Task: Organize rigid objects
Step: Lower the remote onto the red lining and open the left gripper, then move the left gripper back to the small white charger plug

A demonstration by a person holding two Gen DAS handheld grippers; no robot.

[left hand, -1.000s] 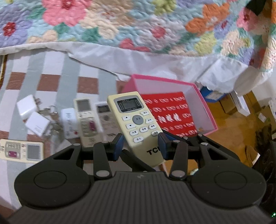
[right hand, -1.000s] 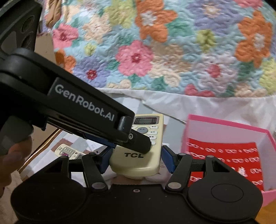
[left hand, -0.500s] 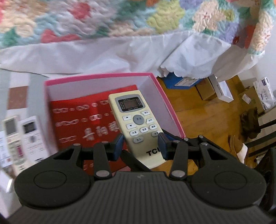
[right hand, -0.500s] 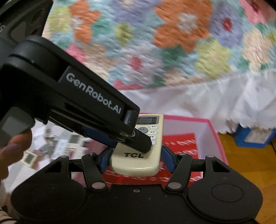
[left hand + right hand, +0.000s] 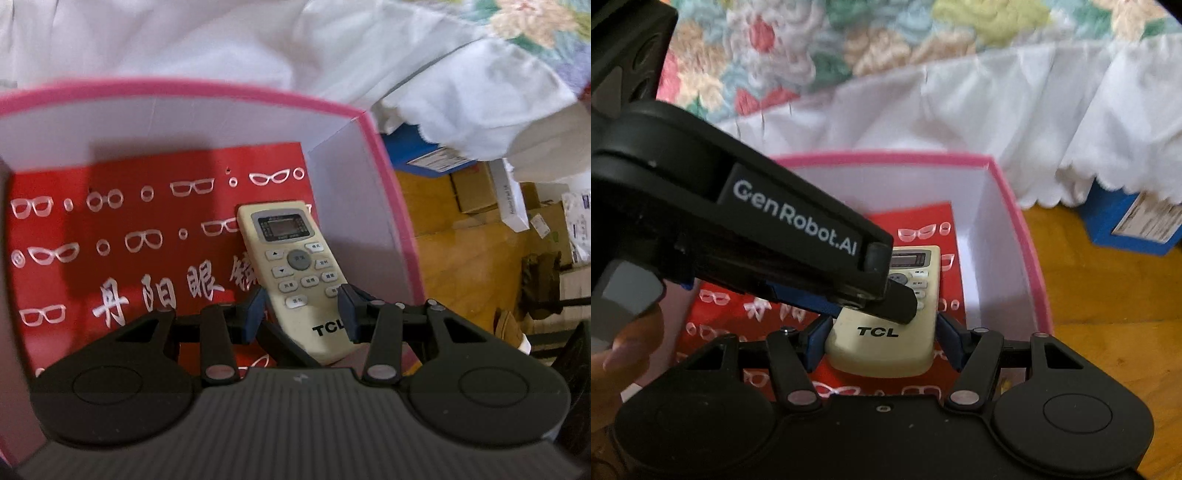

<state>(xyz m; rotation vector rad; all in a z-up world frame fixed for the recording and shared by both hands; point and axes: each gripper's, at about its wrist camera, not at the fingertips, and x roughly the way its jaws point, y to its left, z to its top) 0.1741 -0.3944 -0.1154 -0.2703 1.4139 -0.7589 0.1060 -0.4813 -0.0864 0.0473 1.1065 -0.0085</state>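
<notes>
Both grippers hold 1 thing: your left gripper (image 5: pixel 301 312) and right gripper (image 5: pixel 882 341) are clamped across the lower body of the remote (image 5: pixel 295 273), hanging inside the pink box (image 5: pixel 391 206) near its right wall. It looks rigid, light and smooth-sided, so grip the flat sides, off the buttons.

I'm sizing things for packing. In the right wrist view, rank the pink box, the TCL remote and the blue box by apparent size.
1. pink box
2. TCL remote, though it is nearer the camera
3. blue box, cut off and farther away, so unsure
</notes>
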